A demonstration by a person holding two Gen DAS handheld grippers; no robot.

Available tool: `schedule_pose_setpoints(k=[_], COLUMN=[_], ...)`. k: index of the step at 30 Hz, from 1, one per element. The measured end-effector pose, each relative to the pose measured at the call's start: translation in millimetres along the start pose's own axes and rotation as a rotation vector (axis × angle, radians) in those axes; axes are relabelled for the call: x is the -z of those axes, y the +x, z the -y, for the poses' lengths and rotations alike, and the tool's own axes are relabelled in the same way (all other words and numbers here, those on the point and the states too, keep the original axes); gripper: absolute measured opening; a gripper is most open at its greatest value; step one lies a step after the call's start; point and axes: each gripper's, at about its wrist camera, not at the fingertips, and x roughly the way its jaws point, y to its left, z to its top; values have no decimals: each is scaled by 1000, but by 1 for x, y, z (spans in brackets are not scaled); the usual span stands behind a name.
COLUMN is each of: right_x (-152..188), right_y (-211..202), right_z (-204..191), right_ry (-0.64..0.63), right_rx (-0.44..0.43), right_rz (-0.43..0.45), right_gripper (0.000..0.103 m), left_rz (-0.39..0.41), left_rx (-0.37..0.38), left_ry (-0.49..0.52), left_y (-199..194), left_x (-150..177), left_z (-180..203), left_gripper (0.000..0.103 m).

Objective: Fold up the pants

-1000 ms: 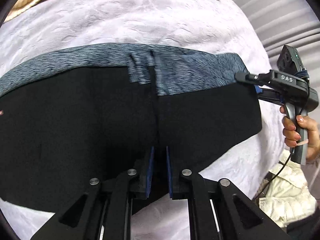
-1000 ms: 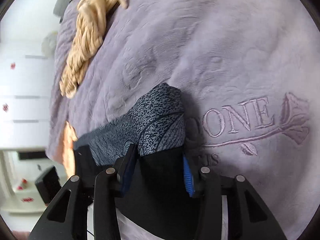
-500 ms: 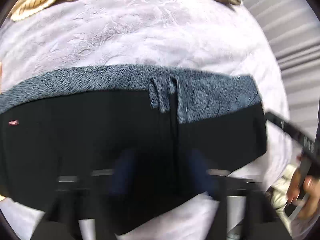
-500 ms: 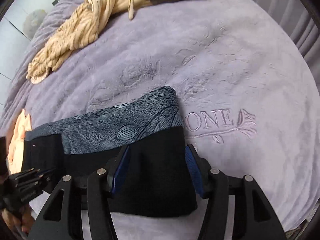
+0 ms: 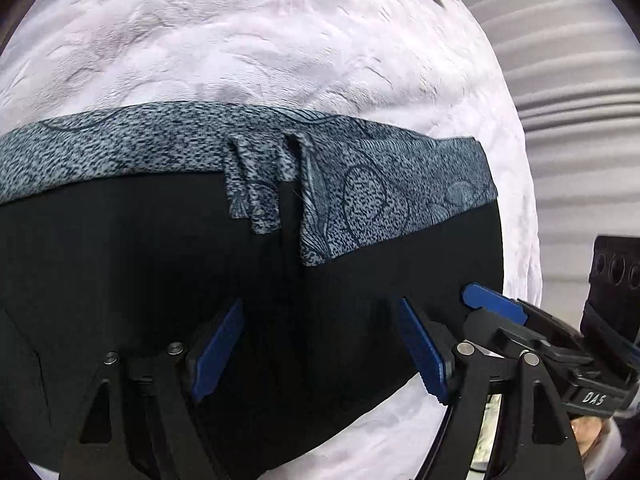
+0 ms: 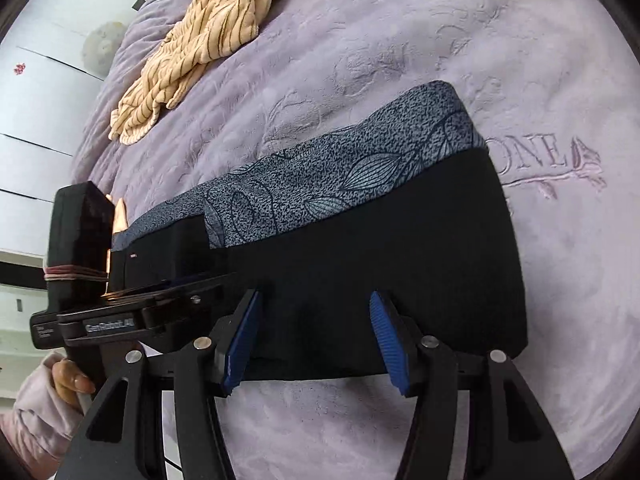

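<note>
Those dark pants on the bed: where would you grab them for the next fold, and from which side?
Probably the black near edge of the pants, approached from above on the camera side. They lie flat on the purple blanket, so only an edge lets fingers pinch; the patterned band lies farther away.

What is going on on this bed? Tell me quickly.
A person is folding pants on a lilac bedspread, one gripper in each hand. The black pants lie flat, folded over, with a blue-grey patterned band along the far edge. The left gripper and right gripper both hover open over the near edge, gripping nothing.
</note>
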Motion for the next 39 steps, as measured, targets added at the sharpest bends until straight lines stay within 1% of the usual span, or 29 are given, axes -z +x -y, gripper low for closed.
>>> schedule_pose_setpoints(k=[2,4,5,6,7,9,10,12,15,17,19,20,22,24,26,27,28,29,30,31,32,35,36,37,38,39], right_x=[1,2,2,2,1,2,2,1,5,7,7,6,7,8,5,4,0,-5,-9,-15,-19,-26,-27,-29,-31,-33], right_y=[0,0,0,-1,-1,-4,-5,-4,8,27,38,38,38,35,30,27,24,23,24,29,36,65,74,84,90,89], right_z=[0,1,1,2,2,1,-1,-7,-16,-19,-23,-26,-34,-39,-50,-57,-67,-79,-85,-98,-106,-127,-129,-129,-122,-117], right_ry=[-3,-9,-9,-5,2,1,-4,-17,-26,-9,-8,-16,-59,-83,-123,-150,-181,-213,-228,-249,-264,-321,-339,-343,-312,-274], right_rx=[-29,-41,-45,-49,-53,-48,-51,-65,-67,-84,-37,-27,-1,20,59,79,99,122,135,167,195,303,350,389,376,348], right_rz=[-8,-15,-17,-17,-18,-19,-21,-34,-68,-110,-115,-112,-119,-125,-118,-103,-80,-51,-39,-32,-35,-46,-52,-63,-82,-88], right_gripper=[61,61,61,61,61,61,61,61,61,61,61,61,61,61,61,61,61,61,61,61,61,61,58,25,19,16], left_rz=[-5,-8,0,19,29,44,57,72,42,46,84,101,108,123,144,151,162,179,199,223,230,220,219,223,229,235], left_rx=[29,72,76,59,28,11,2,-42,-128,-111,-161,-204,-272,-317,-351,-368,-380,-389,-419,-447,-454,-473,-483,-490,-500,-506], left_ry=[-7,-43,-61,-69,-59,-52,-42,-14,-35,-68,-67,-59,-50,-46,-37,-36,-40,-49,-60,-63,-65,-113,-125,-134,-143,-149], left_y=[1,-1,-2,-5,-8,-12,-16,-22,-18,-17,-25,-28,-30,-30,-30,-32,-35,-40,-44,-49,-53,-64,-69,-74,-80,-86], left_x=[-2,-3,-3,-1,1,5,8,15,23,25,29,31,33,35,38,40,43,46,48,52,54,61,63,66,69,72], left_z=[0,-8,-11,-12,-13,-12,-11,-10,-28,-32,-26,-21,-13,-4,3,4,3,2,2,0,-1,-14,-21,-26,-32,-40], left_gripper=[79,78,73,52,38,27,27,14,12,12,12,12,12,12,13,25,41,81,103,103,103,103,103,103,103,103])
